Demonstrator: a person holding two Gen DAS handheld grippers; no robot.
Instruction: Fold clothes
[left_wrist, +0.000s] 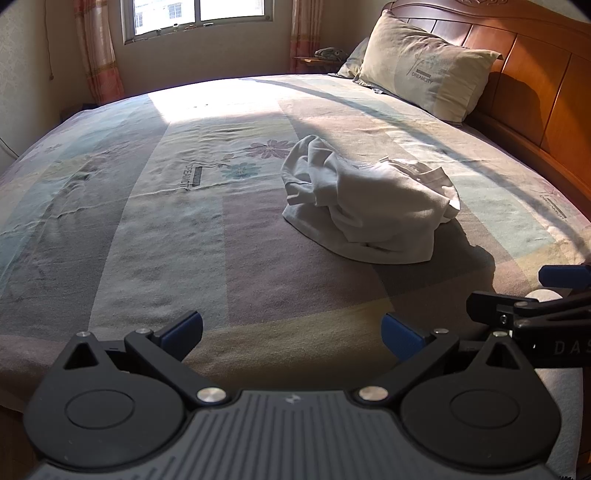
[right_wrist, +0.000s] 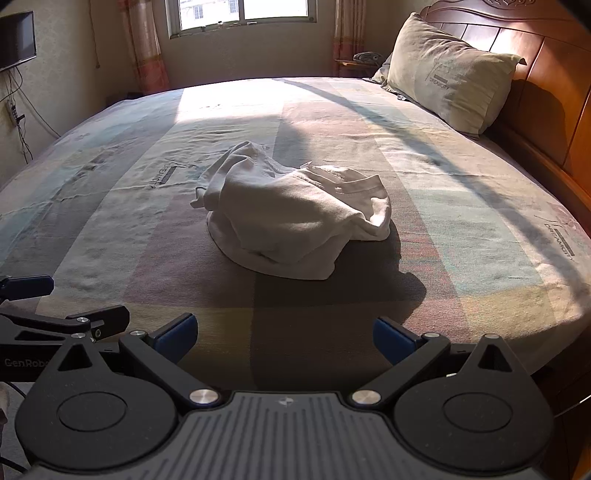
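Crumpled white cotton garment (left_wrist: 364, 206) heaped at centre-right of the left view on the pastel patchwork bedsheet (left_wrist: 147, 229), well apart from the black left gripper with blue pads (left_wrist: 291, 334) and the matching right gripper (right_wrist: 284, 338), both spread wide and empty. Risk judged: pinching several bunched layers at once, hems being buried, giving a lopsided spread. Dark wall-mounted screen (right_wrist: 16, 38) at upper left in right view only.
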